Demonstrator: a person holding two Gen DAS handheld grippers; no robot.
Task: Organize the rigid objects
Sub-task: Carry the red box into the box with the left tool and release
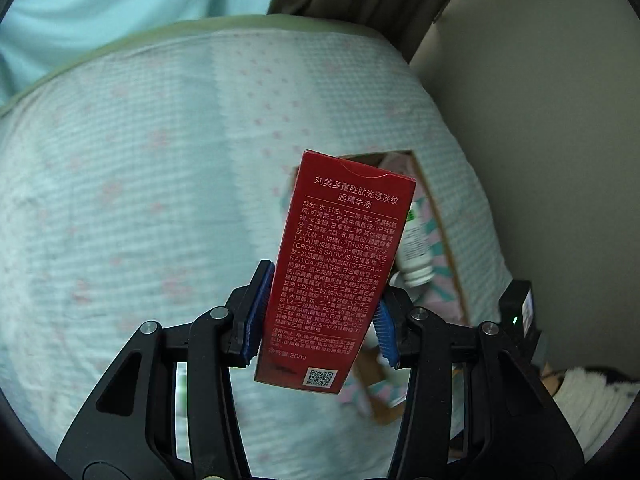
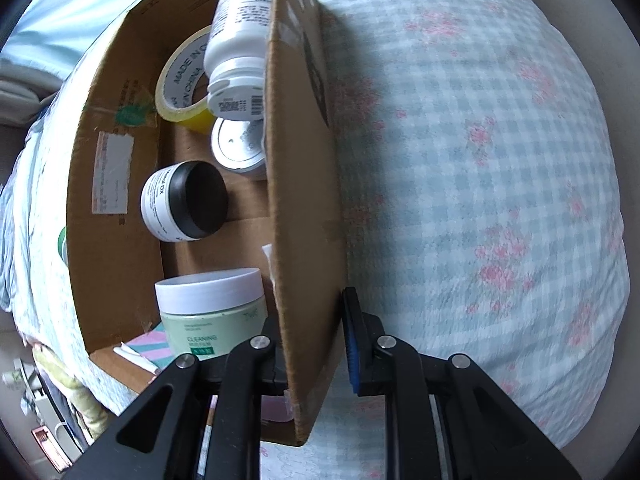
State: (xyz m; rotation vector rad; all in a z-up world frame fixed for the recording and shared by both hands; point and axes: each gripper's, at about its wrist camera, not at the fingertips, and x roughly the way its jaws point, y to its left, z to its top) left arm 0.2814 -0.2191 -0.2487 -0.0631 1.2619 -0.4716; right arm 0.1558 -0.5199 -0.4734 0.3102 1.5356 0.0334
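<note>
1. Left gripper (image 1: 320,312): blue pads pinch a red carton (image 1: 340,276), held upright above the checked bedspread (image 1: 140,184).
2. Right gripper (image 2: 316,344): fingers straddle the right wall of the cardboard box (image 2: 304,200), clamping it.
3. Box contents: white bottle (image 2: 240,36), tape roll (image 2: 180,80), black-lidded jar (image 2: 184,206), green jar (image 2: 212,312).

The cardboard box (image 2: 120,184) sits on the bed (image 2: 480,160). Inside it, the tape roll (image 2: 180,80) lies at the far end with a bottle (image 2: 240,32) resting on it, a lidded tin (image 2: 236,146) just before them, a jar (image 2: 184,200) on its side mid-box, and a tub (image 2: 212,308) at the near end. The right tool (image 2: 312,348) straddles the box's near wall. The left tool (image 1: 320,312) holds a carton (image 1: 336,268) above the bed, before the box (image 1: 436,240).
</note>
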